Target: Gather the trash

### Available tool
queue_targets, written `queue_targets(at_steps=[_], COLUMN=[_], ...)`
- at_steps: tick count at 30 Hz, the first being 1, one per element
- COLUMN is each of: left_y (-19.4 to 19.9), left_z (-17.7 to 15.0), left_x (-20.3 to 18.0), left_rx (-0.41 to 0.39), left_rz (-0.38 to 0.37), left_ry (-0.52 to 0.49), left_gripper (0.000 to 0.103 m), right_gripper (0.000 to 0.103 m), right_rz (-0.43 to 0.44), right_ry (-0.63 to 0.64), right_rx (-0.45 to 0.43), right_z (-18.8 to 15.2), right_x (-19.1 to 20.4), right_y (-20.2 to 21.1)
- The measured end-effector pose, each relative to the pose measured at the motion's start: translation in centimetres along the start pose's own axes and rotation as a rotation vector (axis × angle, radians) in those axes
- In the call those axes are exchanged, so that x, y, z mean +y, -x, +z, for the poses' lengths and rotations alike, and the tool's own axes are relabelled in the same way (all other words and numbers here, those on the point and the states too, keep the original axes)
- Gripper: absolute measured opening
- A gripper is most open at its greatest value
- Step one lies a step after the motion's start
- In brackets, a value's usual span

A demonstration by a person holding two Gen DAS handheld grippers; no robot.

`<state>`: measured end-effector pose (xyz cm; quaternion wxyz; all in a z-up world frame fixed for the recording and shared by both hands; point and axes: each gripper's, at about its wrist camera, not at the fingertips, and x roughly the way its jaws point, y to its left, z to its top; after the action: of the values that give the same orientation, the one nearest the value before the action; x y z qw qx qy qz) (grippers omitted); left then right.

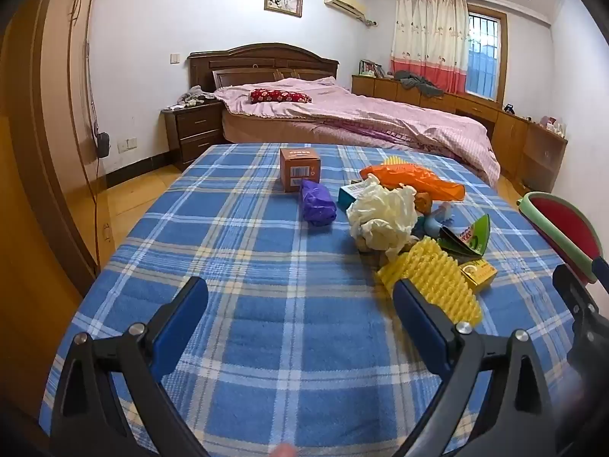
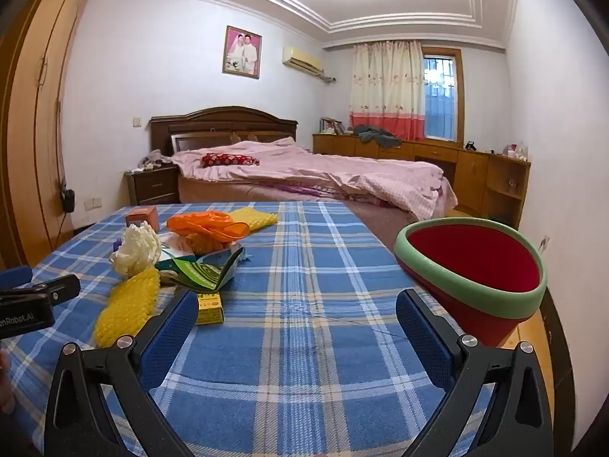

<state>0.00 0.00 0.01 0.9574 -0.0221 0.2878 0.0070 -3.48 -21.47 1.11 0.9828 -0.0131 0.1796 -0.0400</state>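
Trash pile (image 1: 399,217) sits at my one o'clock; left gripper (image 1: 300,297) and right gripper (image 2: 297,312) gape empty, red bin (image 2: 475,266) at two.

Two hand-held black grippers with blue pads

The left gripper (image 1: 300,297) and right gripper (image 2: 297,308) share black angular plastic arms, silver round screws at the joints and textured blue finger pads (image 2: 167,339); white lettering marks a black body at far left.
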Motion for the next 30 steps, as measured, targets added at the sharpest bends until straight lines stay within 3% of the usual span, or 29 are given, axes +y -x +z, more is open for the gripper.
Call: queue_targets(at_steps=[30], left_y=[0.05], left_z=[-0.02], left_x=[0.0], left_rx=[-0.007], left_rz=[-0.003], left_ry=[0.001], left_gripper=[0.097], right_gripper=[0.103], right_rz=[0.004], right_ry=[-0.013], right_rx=[0.006], right_z=[-0.01], right_x=[-0.11], right_y=[0.04])
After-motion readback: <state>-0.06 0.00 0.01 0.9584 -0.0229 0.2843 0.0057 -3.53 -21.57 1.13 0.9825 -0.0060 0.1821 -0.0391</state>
